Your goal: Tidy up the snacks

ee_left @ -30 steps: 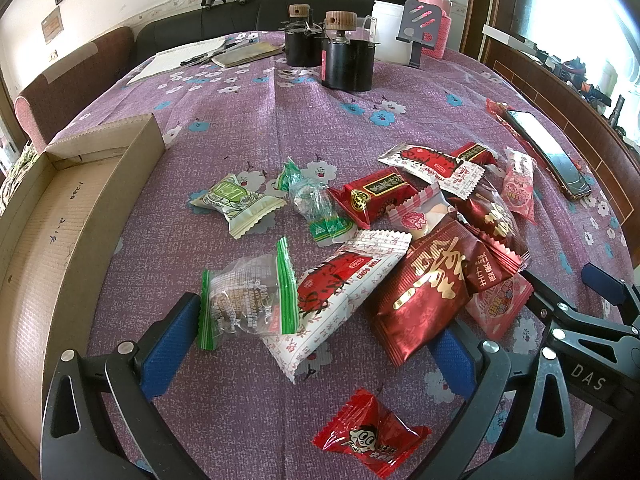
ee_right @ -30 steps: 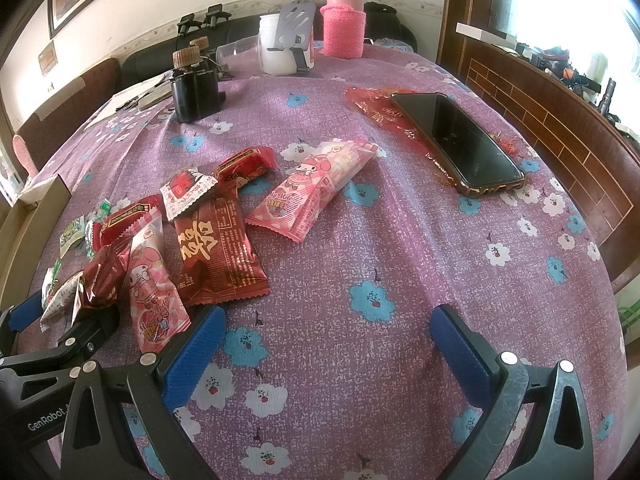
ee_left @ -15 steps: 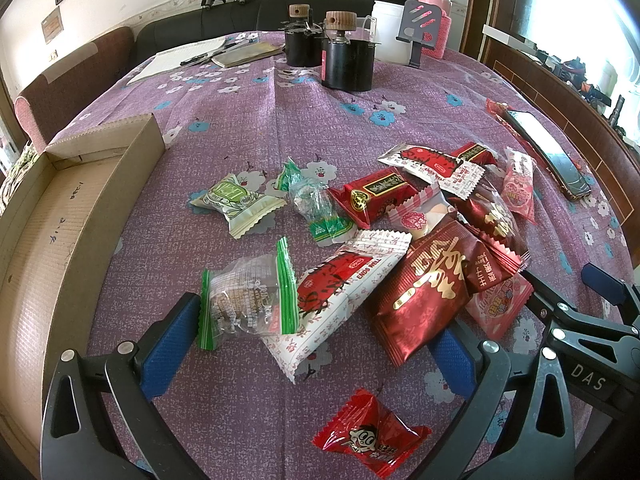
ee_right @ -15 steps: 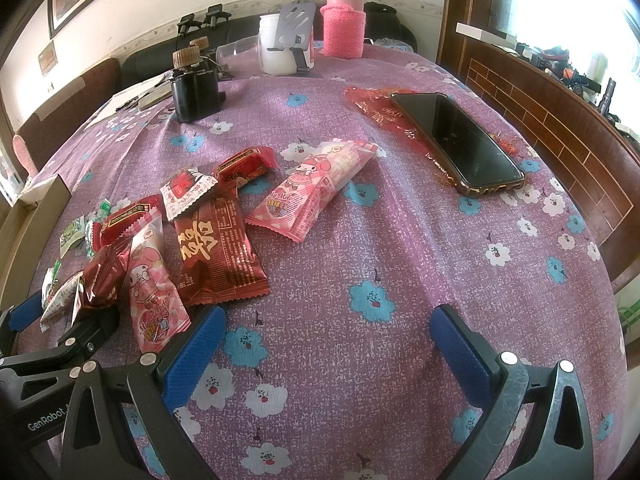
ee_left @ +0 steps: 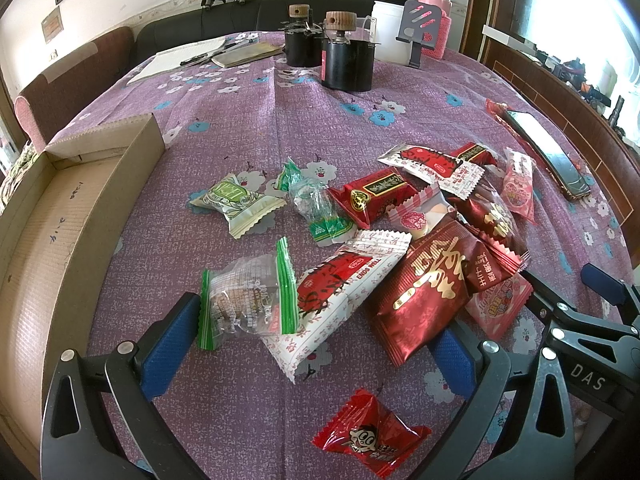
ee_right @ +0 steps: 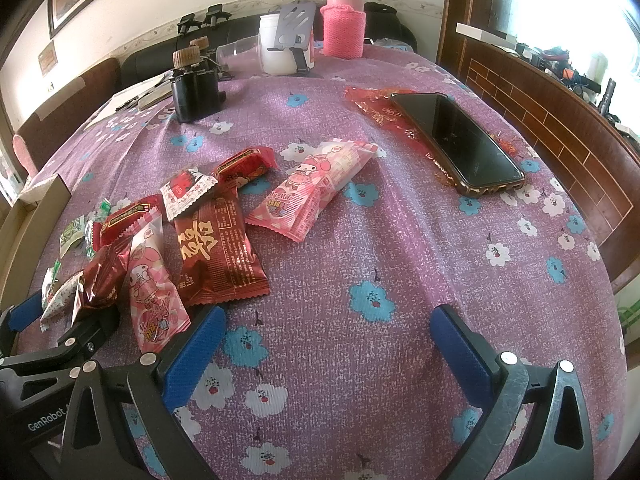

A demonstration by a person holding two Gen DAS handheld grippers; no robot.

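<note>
Several wrapped snacks lie scattered on the purple flowered tablecloth. In the left wrist view my left gripper (ee_left: 312, 344) is open and empty, just short of a clear green-edged packet (ee_left: 244, 298), a white and red packet (ee_left: 340, 284) and a dark red packet (ee_left: 428, 284). A small red candy (ee_left: 368, 438) lies between its fingers. An open cardboard box (ee_left: 52, 216) stands at the left. In the right wrist view my right gripper (ee_right: 328, 344) is open and empty over bare cloth, right of a dark red packet (ee_right: 216, 248) and a pink packet (ee_right: 320, 188).
A black phone (ee_right: 460, 140) lies on red wrapping at the right near the wooden table edge. At the back stand dark jars (ee_left: 346, 64), a white container (ee_right: 280, 46), a pink flask (ee_right: 344, 20) and papers (ee_left: 180, 56). The right gripper's fingers (ee_left: 608, 284) show at the right of the left wrist view.
</note>
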